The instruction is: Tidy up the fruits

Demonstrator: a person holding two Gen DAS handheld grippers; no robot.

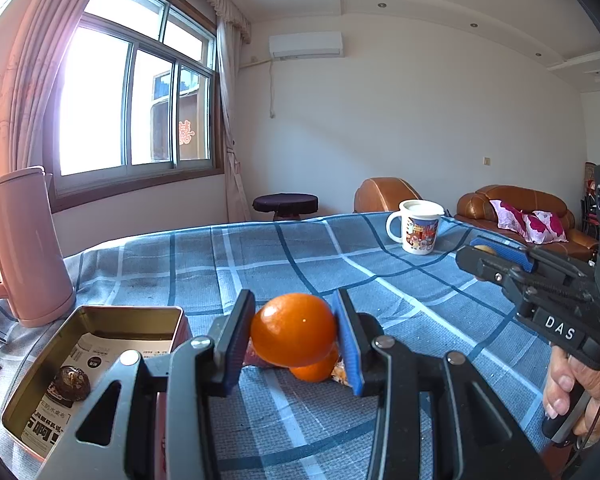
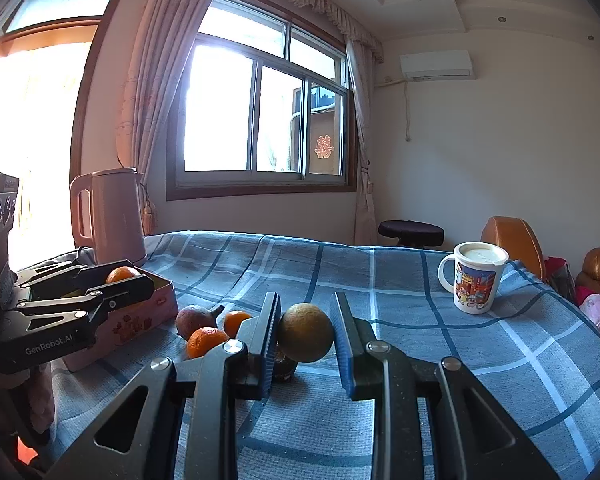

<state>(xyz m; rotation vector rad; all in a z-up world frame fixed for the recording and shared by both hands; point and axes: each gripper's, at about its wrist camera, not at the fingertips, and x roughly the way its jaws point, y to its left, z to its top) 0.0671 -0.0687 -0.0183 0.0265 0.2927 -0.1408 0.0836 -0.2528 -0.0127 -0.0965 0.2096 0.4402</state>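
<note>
A: Left to right, quick. Nine o'clock?

B: Pink kettle (image 1: 28,244), then an open tin box (image 1: 96,356) on the checked tablecloth (image 1: 260,256), a dark round fruit (image 1: 73,383) inside it.

A: Left claw?

B: The left gripper (image 1: 294,332) is clamped on an orange (image 1: 293,330), held above the cloth; a second orange (image 1: 316,368) lies just under it.

A: Right claw?

B: The right gripper (image 2: 305,334) pinches a dull greenish-brown round fruit (image 2: 306,332). At its ten o'clock lie two small oranges (image 2: 206,342) and a reddish-brown fruit (image 2: 196,320).

A: Two o'clock?

B: Cartoon mug (image 2: 474,280), lidded, well apart.
</note>
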